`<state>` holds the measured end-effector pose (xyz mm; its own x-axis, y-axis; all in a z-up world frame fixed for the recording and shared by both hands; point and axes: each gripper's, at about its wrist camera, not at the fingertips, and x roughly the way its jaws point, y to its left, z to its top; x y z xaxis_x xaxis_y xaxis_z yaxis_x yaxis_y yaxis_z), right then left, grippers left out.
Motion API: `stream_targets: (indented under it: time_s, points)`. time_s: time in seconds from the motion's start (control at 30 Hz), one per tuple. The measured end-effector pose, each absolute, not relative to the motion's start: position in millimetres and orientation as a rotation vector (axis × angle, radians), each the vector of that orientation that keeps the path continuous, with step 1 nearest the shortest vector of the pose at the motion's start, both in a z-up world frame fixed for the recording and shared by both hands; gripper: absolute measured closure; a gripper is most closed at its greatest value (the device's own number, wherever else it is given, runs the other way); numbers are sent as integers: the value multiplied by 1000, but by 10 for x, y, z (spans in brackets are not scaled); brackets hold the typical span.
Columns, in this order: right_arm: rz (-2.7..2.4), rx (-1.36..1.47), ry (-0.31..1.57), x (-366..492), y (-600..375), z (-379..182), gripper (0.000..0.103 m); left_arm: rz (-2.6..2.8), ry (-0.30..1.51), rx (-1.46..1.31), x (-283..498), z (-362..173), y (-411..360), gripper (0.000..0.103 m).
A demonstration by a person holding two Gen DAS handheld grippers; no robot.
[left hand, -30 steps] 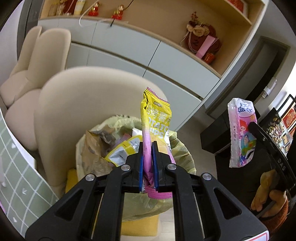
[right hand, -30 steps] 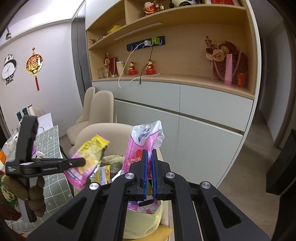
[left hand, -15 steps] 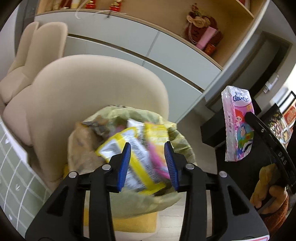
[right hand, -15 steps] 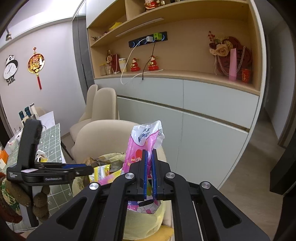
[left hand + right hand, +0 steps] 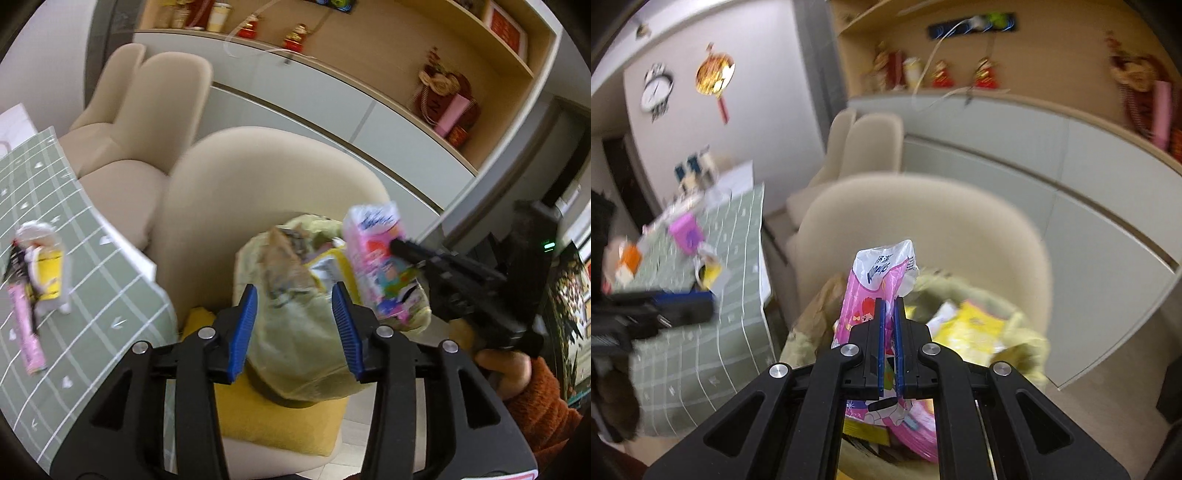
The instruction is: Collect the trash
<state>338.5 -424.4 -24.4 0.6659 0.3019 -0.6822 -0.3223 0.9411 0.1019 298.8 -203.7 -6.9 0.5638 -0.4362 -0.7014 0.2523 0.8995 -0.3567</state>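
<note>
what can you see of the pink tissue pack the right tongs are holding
The pink tissue pack is a soft plastic wrapper, white at its crinkled top with blue lettering and a cartoon figure below. It stands roughly upright, pinched between the shut blue pads of the right tongs, above the open yellow-green trash bag.

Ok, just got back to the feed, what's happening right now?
Trash is going into the yellow-green trash bag on the beige chair. The left hand-held gripper is open and empty over the bag. The right hand-held gripper is shut on the pink tissue pack, holding it above the bag's mouth, not yet dropped. More litter sits on the green tablecloth.
</note>
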Motion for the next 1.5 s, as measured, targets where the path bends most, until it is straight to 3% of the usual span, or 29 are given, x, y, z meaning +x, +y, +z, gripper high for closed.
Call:
stream_targets:
  time_s: [0.27, 0.6, 0.67, 0.73, 0.8, 1.23, 1.5]
  points:
    - [303, -179, 908, 3562, -4069, -754, 97, -271, 880, -277, 2829, -108, -1468, 60]
    - [303, -98, 901, 3465, -4155, -671, 95, -157, 891, -346, 2546, -159, -866, 56]
    - [295, -69, 890, 3415, -4180, -622, 89, -142, 885, -347, 2484, -151, -731, 55]
    - [291, -41, 861, 3353, -4192, -535, 61, -129, 883, -352, 2433, -165, -600, 52]
    - [284, -20, 828, 3270, -4198, -427, 55, -119, 882, -355, 2392, -190, -484, 51]
    - [198, 31, 665, 2712, -3745, 160, 55, -10, 921, -388, 2423, -583, 483, 51]
    - [195, 15, 693, 2532, -3197, 121, 55, 53, 976, -306, 2869, -904, 469, 51]
